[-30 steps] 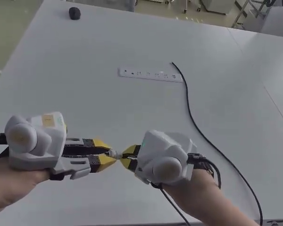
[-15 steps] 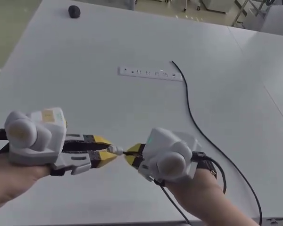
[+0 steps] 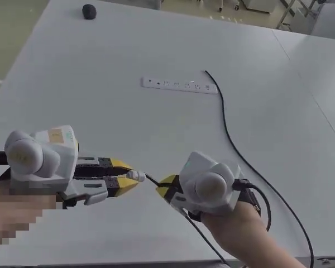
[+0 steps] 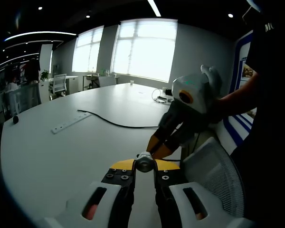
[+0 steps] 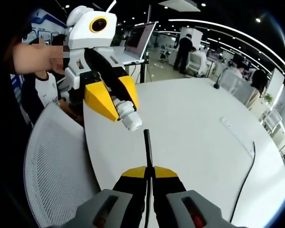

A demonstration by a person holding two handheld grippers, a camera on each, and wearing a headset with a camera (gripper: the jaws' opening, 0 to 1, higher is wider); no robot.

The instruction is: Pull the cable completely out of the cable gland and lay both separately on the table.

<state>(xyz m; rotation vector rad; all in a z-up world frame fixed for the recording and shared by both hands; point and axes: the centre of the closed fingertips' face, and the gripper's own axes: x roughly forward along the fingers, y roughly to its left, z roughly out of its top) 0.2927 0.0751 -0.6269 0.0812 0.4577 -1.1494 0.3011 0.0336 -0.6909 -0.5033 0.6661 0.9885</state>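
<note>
My left gripper (image 3: 129, 181) pinching white gland (image 3: 137, 176) at jaw tips, over near edge of table (image 3: 156, 128). Right gripper (image 5: 149, 171) clamped on black cable (image 5: 147, 147). Cable tip just beside gland mouth; can't tell if touching.

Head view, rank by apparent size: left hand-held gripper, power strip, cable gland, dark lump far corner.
1. left hand-held gripper, nearest camera
2. power strip
3. dark lump and cable gland: look alike, lump much farther, unranked
</note>
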